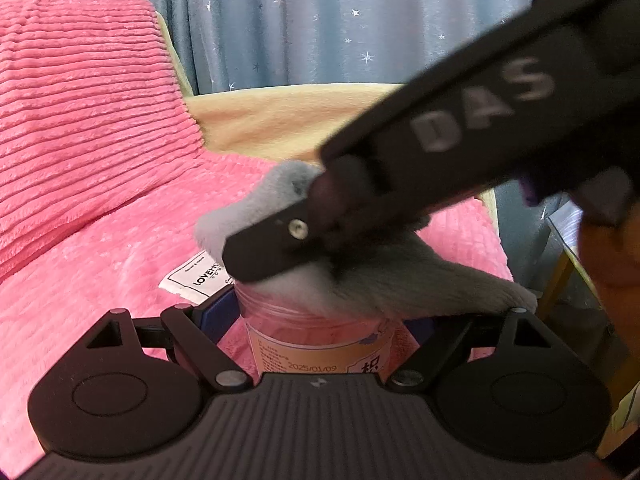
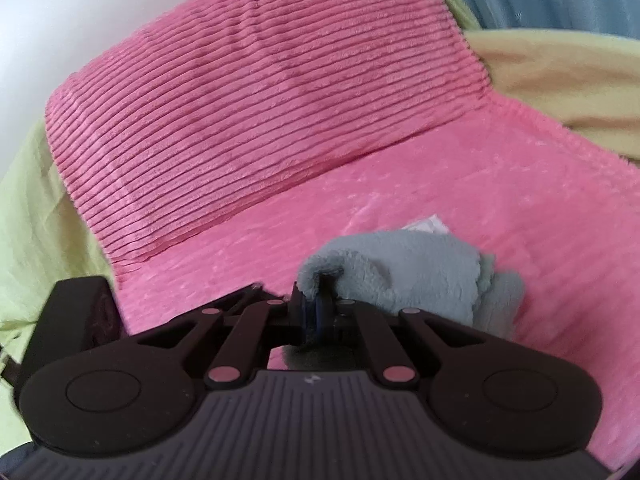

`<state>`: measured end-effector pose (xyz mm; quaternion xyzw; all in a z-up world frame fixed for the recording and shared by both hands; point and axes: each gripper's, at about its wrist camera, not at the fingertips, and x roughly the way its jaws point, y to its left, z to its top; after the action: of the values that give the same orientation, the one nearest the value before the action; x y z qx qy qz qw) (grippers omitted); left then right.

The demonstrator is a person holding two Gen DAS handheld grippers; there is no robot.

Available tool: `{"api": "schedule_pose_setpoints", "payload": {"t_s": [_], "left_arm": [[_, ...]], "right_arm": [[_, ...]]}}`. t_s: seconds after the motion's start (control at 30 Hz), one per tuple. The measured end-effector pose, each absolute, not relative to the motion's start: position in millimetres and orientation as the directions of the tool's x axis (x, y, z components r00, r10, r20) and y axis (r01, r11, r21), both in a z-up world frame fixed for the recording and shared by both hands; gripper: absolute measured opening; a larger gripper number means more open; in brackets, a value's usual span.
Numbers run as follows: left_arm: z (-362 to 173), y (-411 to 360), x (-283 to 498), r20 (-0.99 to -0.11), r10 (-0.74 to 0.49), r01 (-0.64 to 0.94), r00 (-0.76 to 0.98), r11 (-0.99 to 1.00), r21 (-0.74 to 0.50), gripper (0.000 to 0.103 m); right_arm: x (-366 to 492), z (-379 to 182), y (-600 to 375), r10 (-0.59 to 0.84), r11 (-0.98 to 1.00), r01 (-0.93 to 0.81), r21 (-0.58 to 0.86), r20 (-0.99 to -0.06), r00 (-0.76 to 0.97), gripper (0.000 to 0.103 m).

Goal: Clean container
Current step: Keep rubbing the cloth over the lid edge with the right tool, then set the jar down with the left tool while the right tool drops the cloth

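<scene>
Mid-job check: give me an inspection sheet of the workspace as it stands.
Surface: pink plush blanket over a ribbed pink cushion.
Job's things: clear labelled jar; grey cloth pressed into its mouth.
Clutter: white fabric tag beside the jar.
Grippers: left tongs shut on the jar; right tongs shut on the cloth.
Cables: nothing seen.
Surroundings: blue star curtain, yellow sheet.
</scene>
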<state>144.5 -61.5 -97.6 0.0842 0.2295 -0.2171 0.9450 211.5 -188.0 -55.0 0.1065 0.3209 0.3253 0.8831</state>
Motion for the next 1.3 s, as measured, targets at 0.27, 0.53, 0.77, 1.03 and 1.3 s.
{"api": "schedule_pose_setpoints", "payload": {"t_s": [0.27, 0.53, 0.77, 1.03, 1.3], "left_arm": [[-97.5, -59.0, 145.9, -0.466, -0.378, 0.454, 0.8, 0.889, 0.057, 0.085], [-93.8, -47.7, 151.7, -0.436, -0.375, 0.424, 0.818, 0.905, 0.017, 0.085], [-87.4, -5.2, 160.6, -0.376, -0.188, 0.199, 0.907, 0.98, -0.01, 0.085], [-99.1, 2.2, 171.4, -0.412, -0.112, 0.135, 0.904, 0.991, 0.027, 0.085], [-100.4, 1.8, 169.5, -0.416, -0.106, 0.132, 0.903, 0.991, 0.034, 0.085]], "right_arm": [[211.9, -51.9, -209.4, 0.603, 0.797, -0.455, 0.396, -0.514, 0.61, 0.002], [221.0, -49.2, -254.4, 0.608, 0.748, -0.344, 0.567, -0.38, 0.697, 0.003], [223.7, -42.1, -297.5, 0.291, 0.899, -0.131, 0.418, -0.345, 0.892, 0.003], [252.3, -74.5, -247.7, 0.392, 0.913, -0.272, 0.304, -0.468, 0.792, 0.003], [251.2, -106.9, -208.8, 0.451, 0.889, -0.391, 0.24, -0.611, 0.65, 0.003]]}}
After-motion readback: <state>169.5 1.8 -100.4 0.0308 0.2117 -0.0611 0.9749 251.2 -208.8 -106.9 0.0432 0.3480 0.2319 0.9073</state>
